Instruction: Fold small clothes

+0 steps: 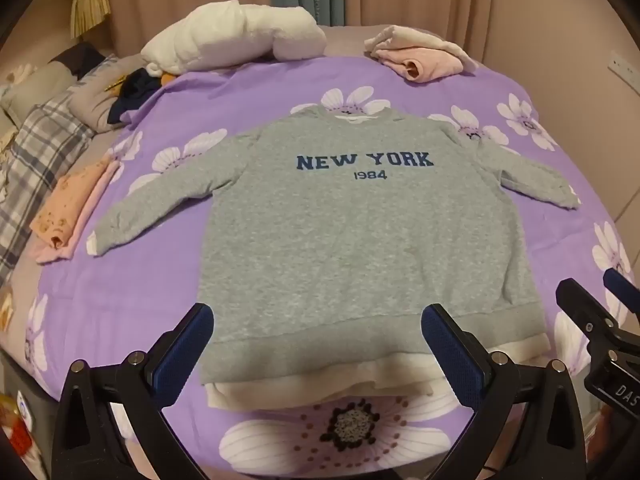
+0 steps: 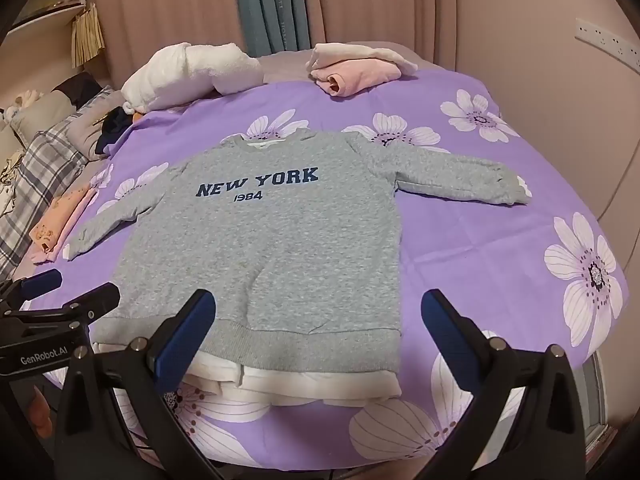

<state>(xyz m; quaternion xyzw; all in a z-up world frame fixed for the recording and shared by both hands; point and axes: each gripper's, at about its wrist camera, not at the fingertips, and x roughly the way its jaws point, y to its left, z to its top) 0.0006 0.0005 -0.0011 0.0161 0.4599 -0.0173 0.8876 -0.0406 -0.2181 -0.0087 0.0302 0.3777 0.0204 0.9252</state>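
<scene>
Left wrist view: the left gripper [image 1: 318, 338] hangs spread wide and empty over the hem of the grey sweatshirt [image 1: 360, 232], which lies flat, sleeves out, on the purple bedspread [image 1: 132, 312] ahead.

Right wrist view: the right gripper [image 2: 318, 330] is likewise released above the sweatshirt's [image 2: 272, 248] hem; pink folded clothes [image 2: 356, 70] sit far beyond.

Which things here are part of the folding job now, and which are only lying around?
For the job:
grey sweatshirt, spread flat, unfolded
left gripper, jaws open
right gripper, jaws open

Just lying about:
folded pink clothes, far edge
folded peach clothes, left side
white bundle
plaid blanket
</scene>
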